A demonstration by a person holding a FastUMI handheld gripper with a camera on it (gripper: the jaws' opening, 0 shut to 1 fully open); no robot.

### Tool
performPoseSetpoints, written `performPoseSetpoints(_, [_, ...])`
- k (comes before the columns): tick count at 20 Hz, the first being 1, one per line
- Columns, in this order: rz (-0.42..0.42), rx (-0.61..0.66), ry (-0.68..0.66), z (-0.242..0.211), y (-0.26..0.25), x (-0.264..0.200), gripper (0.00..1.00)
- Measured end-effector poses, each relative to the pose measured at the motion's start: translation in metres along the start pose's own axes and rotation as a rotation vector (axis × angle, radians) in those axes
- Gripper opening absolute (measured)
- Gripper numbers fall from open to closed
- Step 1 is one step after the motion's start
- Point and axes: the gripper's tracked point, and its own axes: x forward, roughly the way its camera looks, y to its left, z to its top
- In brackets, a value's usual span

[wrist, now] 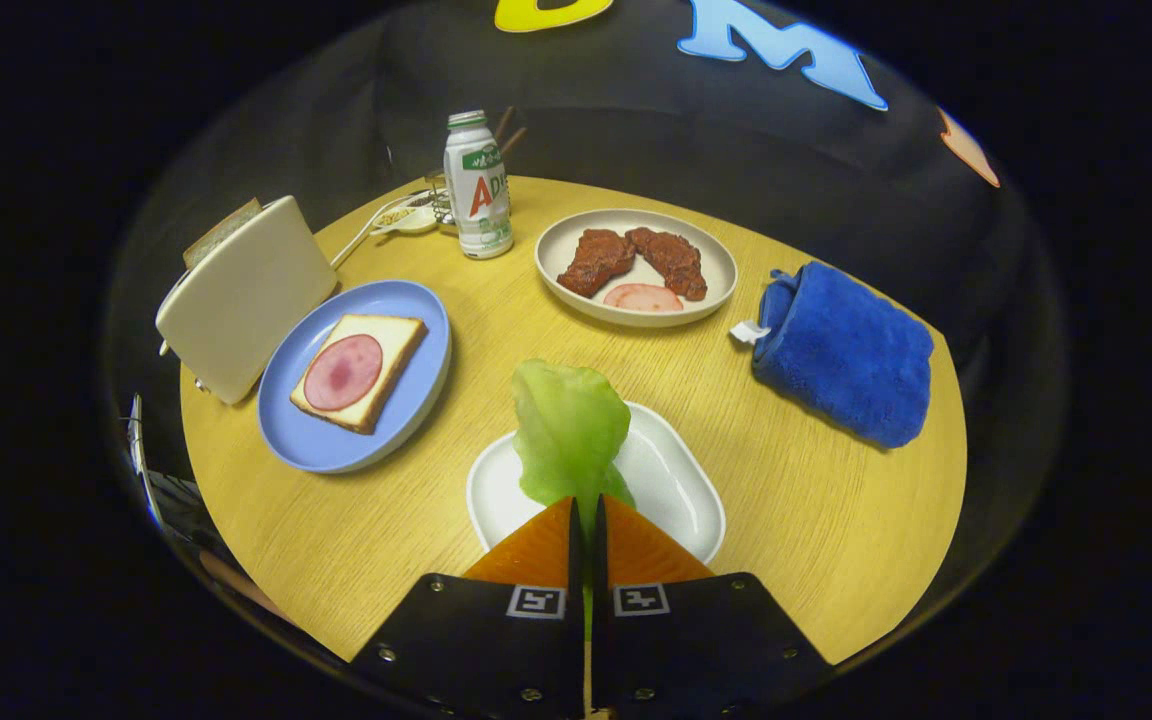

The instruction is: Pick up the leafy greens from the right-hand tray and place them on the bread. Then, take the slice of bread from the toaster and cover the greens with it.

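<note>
Gripper view: claw [586,520] clenched on lettuce leaf [568,435], which stood up above the white tray [681,480] on the round bench [816,500]. Bread slice with ham [361,372] lay on the blue plate [336,450]; toaster [241,295] with its slice [221,230] stood beside it. Step judged: carrying greens. Next: swing left over the ham, then release.

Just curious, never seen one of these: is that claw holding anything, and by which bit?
Yes. The gripper is shut on the lettuce leaf, pinching its near lower edge above the white tray.
</note>
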Motion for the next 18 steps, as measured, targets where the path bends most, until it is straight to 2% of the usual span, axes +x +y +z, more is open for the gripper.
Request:
performPoseSetpoints(8, [0.116, -0.064, -0.084, 0.045, 0.076, -0.026, 0.03])
performPoseSetpoints(15, [0.239, -0.173, -0.068, 0.066, 0.155, -0.003, 0.03])
performPoseSetpoints(18, [0.268, -0.207, -0.04, 0.069, 0.176, 0.01, 0.03])
